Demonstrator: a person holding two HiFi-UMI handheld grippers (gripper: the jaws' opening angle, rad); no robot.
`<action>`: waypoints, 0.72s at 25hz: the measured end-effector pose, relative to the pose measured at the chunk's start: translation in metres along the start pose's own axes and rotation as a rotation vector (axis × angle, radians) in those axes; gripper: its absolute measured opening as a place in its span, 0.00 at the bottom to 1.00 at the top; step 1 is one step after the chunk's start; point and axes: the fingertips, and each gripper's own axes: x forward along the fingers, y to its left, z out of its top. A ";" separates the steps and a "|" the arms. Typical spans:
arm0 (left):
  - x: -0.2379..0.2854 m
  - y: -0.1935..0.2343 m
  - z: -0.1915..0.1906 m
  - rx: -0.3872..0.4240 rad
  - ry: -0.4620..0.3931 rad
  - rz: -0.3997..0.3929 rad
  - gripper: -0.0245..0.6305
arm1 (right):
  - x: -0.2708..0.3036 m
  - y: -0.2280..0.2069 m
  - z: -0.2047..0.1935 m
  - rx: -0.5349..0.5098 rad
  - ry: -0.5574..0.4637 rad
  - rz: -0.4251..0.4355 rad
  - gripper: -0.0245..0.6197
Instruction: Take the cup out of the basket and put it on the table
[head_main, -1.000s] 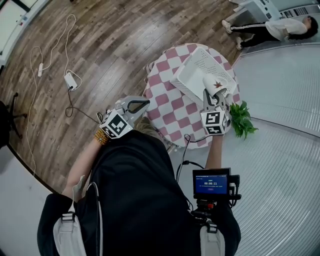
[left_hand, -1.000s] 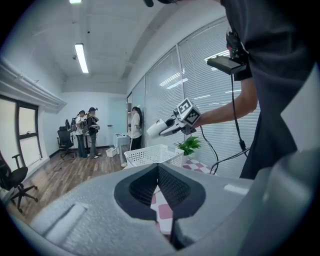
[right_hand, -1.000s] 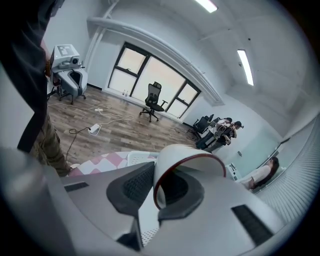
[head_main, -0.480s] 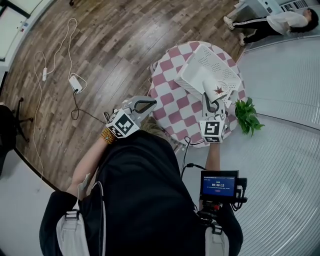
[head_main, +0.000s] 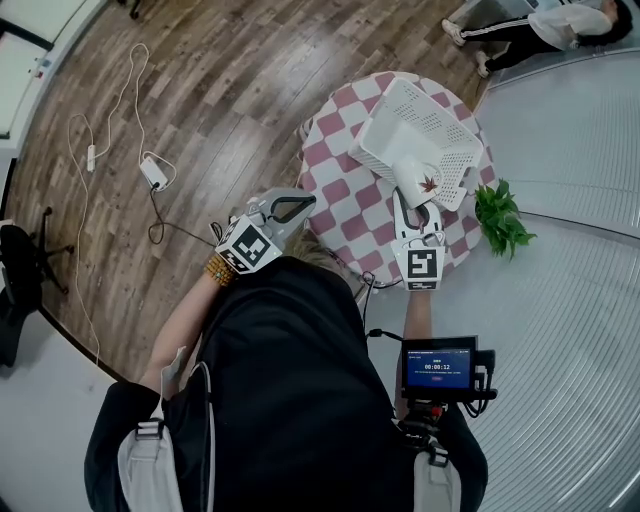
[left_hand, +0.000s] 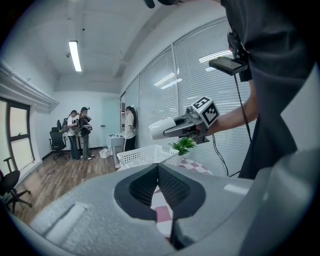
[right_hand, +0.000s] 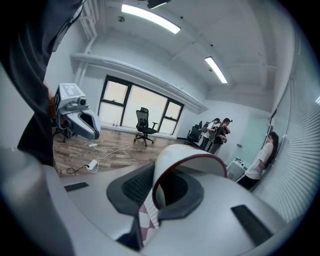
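Observation:
My right gripper (head_main: 418, 202) is shut on a white cup (head_main: 421, 181) with a red leaf print. It holds the cup on its side, in the air at the near edge of the white basket (head_main: 440, 130). In the right gripper view the cup's rim (right_hand: 187, 160) sits between the black pads of the right gripper (right_hand: 165, 189). The basket stands on a round table (head_main: 345, 200) with a pink and white checked cloth. My left gripper (head_main: 303, 205) hangs off the table's left edge, shut with nothing in it. From the left gripper view, its tips (left_hand: 158, 167) meet, and the cup (left_hand: 162, 129) is up above the basket (left_hand: 145, 156).
A green potted plant (head_main: 500, 215) stands at the table's right edge, by the glass wall. A white power strip and cables (head_main: 153, 172) lie on the wooden floor to the left. A person (head_main: 540, 25) sits at the far right, and others stand far down the room (left_hand: 79, 131).
My right gripper has drawn the cup back toward me, from over the basket to its near edge. The left gripper has stayed beside the table.

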 end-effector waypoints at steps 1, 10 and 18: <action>0.000 -0.001 0.000 0.000 0.002 -0.004 0.04 | -0.002 0.004 0.001 0.007 -0.012 0.000 0.10; 0.006 -0.013 -0.002 0.014 0.011 -0.049 0.04 | -0.018 0.037 0.011 0.049 -0.097 0.023 0.10; 0.004 -0.023 0.017 0.037 -0.053 -0.084 0.04 | -0.041 0.065 0.019 0.123 -0.140 0.031 0.10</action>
